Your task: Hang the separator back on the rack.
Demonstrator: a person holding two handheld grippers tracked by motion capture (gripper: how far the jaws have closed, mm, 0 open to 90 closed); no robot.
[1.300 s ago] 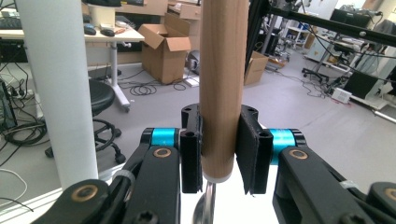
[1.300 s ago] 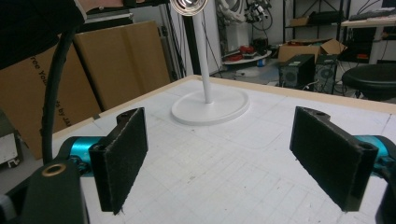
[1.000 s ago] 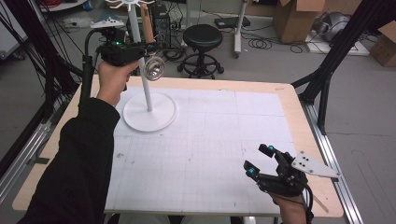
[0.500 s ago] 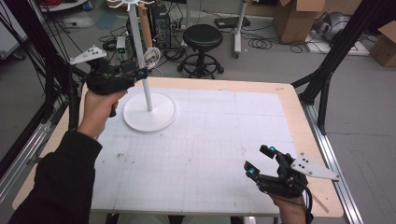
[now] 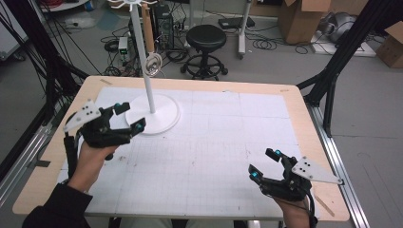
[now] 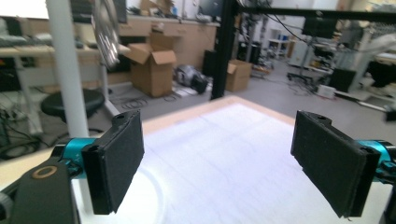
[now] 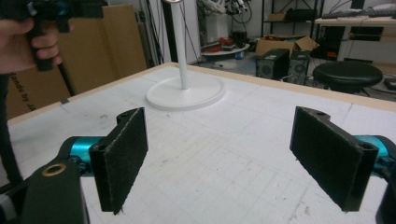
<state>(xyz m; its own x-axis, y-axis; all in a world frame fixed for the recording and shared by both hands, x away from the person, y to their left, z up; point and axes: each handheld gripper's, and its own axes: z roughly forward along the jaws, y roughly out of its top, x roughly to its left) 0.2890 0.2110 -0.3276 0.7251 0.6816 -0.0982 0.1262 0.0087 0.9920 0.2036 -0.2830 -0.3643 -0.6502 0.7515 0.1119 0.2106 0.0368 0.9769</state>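
The left gripper (image 5: 127, 117) is hovering just beside the round base of the white metal hanging stand (image 5: 151, 114), its jaws having just been opening and now spread wide with nothing between them, likely because its load is delivered. That load, a shiny metal strainer with a wooden handle (image 5: 151, 57), is dangling from a hook atop the stand. The right gripper (image 5: 263, 165) is waiting near the table's (image 5: 294, 102) front edge, jaws wide and empty.
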